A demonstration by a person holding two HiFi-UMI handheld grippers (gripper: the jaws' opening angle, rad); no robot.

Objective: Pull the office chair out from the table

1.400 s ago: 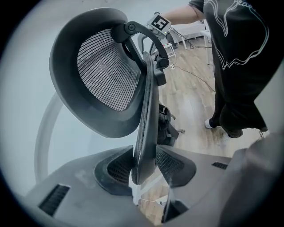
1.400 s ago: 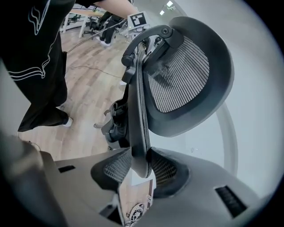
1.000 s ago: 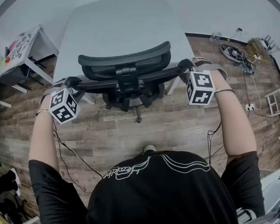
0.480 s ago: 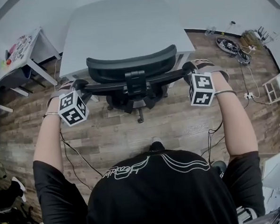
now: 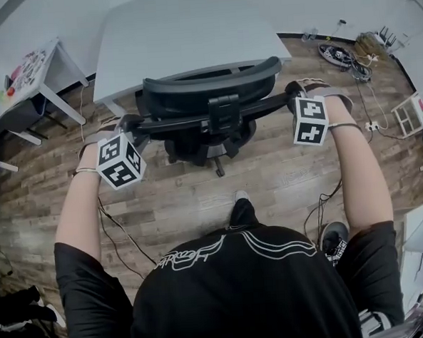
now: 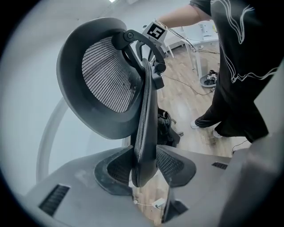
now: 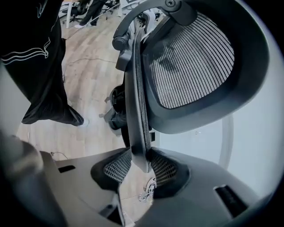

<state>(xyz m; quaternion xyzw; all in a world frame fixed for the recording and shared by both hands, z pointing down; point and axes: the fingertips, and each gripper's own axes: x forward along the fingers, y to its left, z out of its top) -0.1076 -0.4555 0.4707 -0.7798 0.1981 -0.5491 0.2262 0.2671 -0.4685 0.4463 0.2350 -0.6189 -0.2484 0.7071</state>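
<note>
The left gripper [image 5: 128, 124] has its jaws part-open, their ribbed pads [image 6: 116, 170] clamped on the thin left edge of the office chair [image 5: 208, 93] backrest; the chair is black, with a curved plastic frame, fine mesh panels and an arched headrest; it stands on the wood-plank floor [image 5: 199, 194] just in front of the smooth grey table [image 5: 181, 31], its headrest at the table's near edge; the right gripper [image 5: 293, 92] has jaws likewise part-open, its textured pads pinching the backrest's right edge.
</note>
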